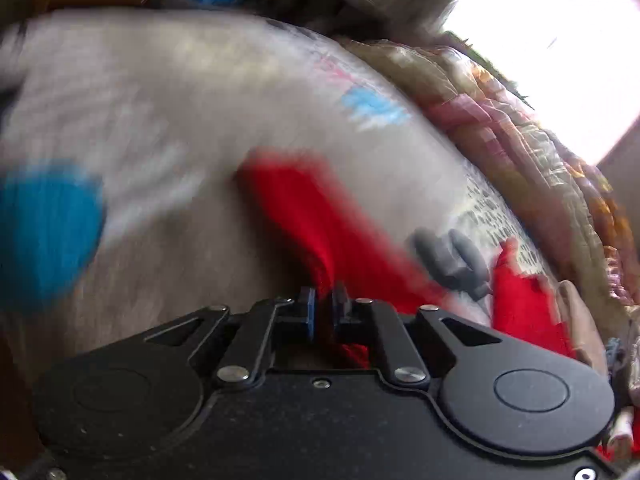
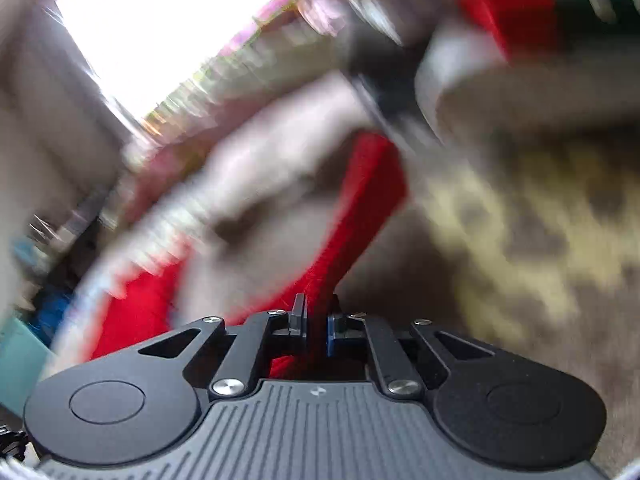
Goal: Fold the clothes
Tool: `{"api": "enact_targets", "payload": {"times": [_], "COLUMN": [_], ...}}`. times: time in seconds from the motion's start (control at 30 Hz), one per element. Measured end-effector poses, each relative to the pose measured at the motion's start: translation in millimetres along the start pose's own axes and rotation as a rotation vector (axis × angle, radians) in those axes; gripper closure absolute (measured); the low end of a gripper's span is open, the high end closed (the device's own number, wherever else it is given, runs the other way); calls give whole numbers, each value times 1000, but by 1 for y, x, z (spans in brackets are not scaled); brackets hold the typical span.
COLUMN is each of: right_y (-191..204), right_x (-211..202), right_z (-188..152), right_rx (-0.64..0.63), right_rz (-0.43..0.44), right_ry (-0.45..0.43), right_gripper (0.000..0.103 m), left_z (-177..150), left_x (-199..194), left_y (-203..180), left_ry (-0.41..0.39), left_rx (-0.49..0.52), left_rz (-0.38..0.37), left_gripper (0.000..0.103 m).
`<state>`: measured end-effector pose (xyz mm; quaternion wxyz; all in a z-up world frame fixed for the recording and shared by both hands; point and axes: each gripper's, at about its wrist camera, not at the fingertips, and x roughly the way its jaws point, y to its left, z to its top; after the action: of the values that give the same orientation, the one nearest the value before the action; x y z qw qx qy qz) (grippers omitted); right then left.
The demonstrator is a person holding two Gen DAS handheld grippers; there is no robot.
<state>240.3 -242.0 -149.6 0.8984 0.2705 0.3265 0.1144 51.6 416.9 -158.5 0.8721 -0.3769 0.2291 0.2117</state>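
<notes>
Red garment (image 1: 304, 216) stretches up from lower centre in both blurred views, over the pale bedspread (image 1: 160, 100). Left gripper (image 1: 323, 300) and right gripper (image 2: 316, 312) each pinch its cloth tight. Best move: hands level, edge taut.

Black grippers (image 1: 323, 304), silver screws, seemingly blue-padded jaws.

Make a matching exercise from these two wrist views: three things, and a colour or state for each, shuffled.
Things:
1. left tongs
2. garment
3. round patch on the bed cover

Colours or states:
A. blue
B. red
C. shut on cloth

Pairs: 1-C, 2-B, 3-A
</notes>
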Motion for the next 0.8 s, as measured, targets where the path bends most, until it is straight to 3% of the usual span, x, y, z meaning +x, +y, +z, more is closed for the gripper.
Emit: {"api": "enact_targets", "payload": {"times": [0.07, 0.2, 0.33, 0.43, 0.57, 0.6, 0.67, 0.7, 0.73, 0.77, 0.8], "right_y": [-5, 17, 45, 74, 142, 159, 187, 195, 197, 193, 184], "right_x": [2, -17, -43, -61, -40, -33, -19, -12, -5, -3, -10], "right_z": [-5, -3, -15, -30, -65, -77, -102, -116, -132, -145, -151], "right_rx": [7, -73, -245, -399, -643, -707, -810, -862, -917, -954, -960], "right_rz": [-4, -86, -178, -190, 56, 117, 223, 244, 259, 268, 276], "right_ry": [6, -33, -124, -195, -86, -51, 27, 74, 147, 193, 169], "right_gripper": [95, 69, 65, 64, 64, 66, 66, 66, 65, 65, 64], "left_z": [-5, -10, -19, -38, -72, -82, -109, -125, -145, -165, -174], "left_x": [-6, -24, -45, -63, -58, -53, -44, -39, -30, -28, -36], "left_y": [7, 3, -19, -55, -125, -142, -167, -172, -171, -164, -154], "left_ry": [-17, -40, -81, -91, -2, 22, 47, 78, 148, 164, 94], "left_rx": [-37, -43, 61, 211, 463, 539, 690, 763, 852, 926, 937], "left_rz": [-31, -14, 62, 0, -205, -243, -275, -273, -263, -261, -284], "left_gripper": [92, 78, 77, 77, 77, 72, 65, 60, 59, 59, 59]}}
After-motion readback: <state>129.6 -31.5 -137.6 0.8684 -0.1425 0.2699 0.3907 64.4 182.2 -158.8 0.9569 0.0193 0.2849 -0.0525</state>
